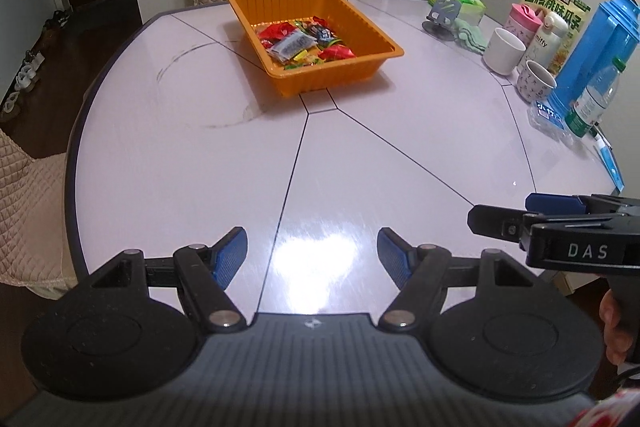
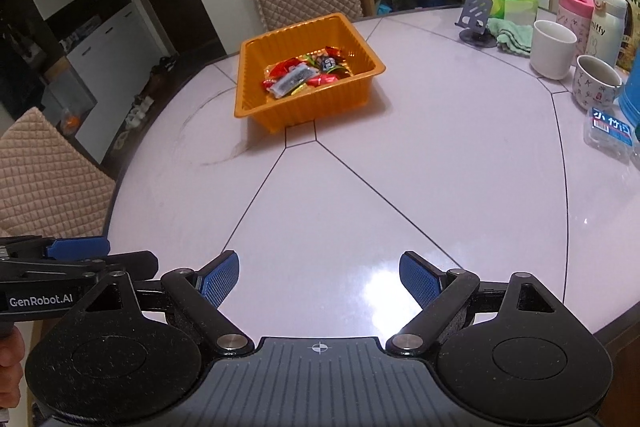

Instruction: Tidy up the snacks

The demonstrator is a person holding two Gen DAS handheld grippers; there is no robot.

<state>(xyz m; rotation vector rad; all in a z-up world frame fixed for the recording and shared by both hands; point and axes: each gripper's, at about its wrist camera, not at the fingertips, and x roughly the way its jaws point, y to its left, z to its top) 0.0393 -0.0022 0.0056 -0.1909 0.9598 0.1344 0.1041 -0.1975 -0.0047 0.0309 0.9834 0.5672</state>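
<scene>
Both your grippers hover empty over the table's near edge.
Your left gripper and right gripper have jaws spread wide; the wrapped snacks lie in the orange tray mid-table.

Two matte black plastic two-finger grippers, each with blue ribbed pads on angled link arms, silver pivot pins and round black side discs. Grey ridged housing with a white crosshair mark. Lettered "GenRobot.AI" on the left gripper, "DAS" on the right gripper. Bare skin and a red-and-white patterned sleeve at the handle.
</scene>
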